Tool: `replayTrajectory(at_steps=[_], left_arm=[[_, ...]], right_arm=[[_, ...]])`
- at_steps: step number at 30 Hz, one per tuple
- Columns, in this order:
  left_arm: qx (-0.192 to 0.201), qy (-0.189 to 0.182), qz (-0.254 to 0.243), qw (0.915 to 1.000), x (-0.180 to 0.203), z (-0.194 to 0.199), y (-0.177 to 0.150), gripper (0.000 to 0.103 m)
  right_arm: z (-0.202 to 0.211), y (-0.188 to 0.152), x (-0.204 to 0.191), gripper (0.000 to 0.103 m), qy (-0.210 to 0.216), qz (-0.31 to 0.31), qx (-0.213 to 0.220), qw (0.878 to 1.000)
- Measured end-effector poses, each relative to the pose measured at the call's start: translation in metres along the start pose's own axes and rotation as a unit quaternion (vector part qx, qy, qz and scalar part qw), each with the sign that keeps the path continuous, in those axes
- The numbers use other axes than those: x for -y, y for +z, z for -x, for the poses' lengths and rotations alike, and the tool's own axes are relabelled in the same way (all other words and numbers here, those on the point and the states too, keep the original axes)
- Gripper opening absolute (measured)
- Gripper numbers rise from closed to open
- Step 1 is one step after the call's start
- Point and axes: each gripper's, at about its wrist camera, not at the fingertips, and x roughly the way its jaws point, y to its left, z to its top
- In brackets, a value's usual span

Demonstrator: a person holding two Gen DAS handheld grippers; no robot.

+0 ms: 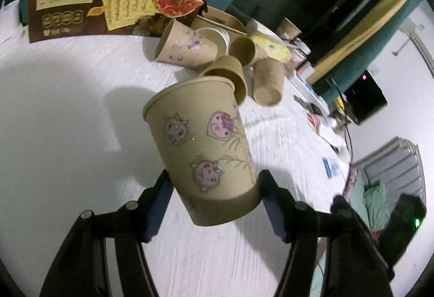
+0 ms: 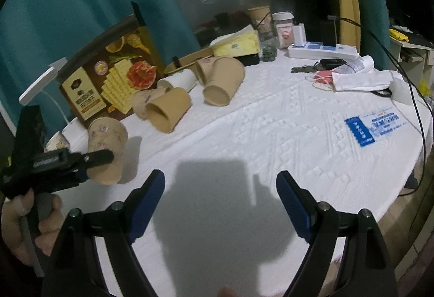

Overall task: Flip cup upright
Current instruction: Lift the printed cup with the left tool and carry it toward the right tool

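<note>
Cup [image 1: 202, 153] sits clamped near its base in the left hand-held gripper [image 1: 214, 204], lifted over the table [image 1: 67, 107], rim tilted. Right hand-held gripper [image 2: 219, 202] gapes empty. Next: level, lower, release.

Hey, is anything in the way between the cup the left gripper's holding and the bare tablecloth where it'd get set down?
Nothing visible is. The left gripper is shut on the printed cup near its base, and the white tablecloth beside and below it is bare. The pile of tipped cups lies farther back by the cracker box, apart from it.
</note>
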Motion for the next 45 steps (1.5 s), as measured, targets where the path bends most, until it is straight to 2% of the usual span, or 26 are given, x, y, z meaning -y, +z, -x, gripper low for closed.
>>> replayTrajectory(at_steps=[7, 10, 15, 21, 28, 45], left_arm=[[-0.056, -0.025, -0.016, 0.998, -0.008, 0.042, -0.056, 0.064], [-0.087, -0.044, -0.013, 0.9951, -0.008, 0.05, -0.083, 0.064], [-0.112, -0.046, -0.005, 0.9926, -0.01, 0.046, -0.107, 0.064], [-0.109, -0.035, -0.002, 0.9935, -0.009, 0.046, -0.11, 0.064], [-0.124, -0.019, 0.012, 0.992, -0.016, 0.035, -0.112, 0.065], [-0.108, -0.041, 0.012, 0.9932, -0.012, 0.047, -0.112, 0.075]], right_arm=[[0.022, -0.026, -0.023, 0.082, 0.004, 0.004, -0.006, 1.0], [0.031, -0.036, -0.029, 0.082, 0.005, 0.004, -0.007, 1.0], [0.041, -0.054, -0.033, 0.082, 0.008, 0.0, -0.017, 1.0], [0.048, -0.066, -0.033, 0.082, 0.007, -0.002, -0.028, 1.0], [0.05, -0.071, -0.029, 0.082, 0.007, -0.011, -0.034, 0.999], [0.044, -0.069, -0.037, 0.082, 0.013, 0.004, -0.04, 0.999]])
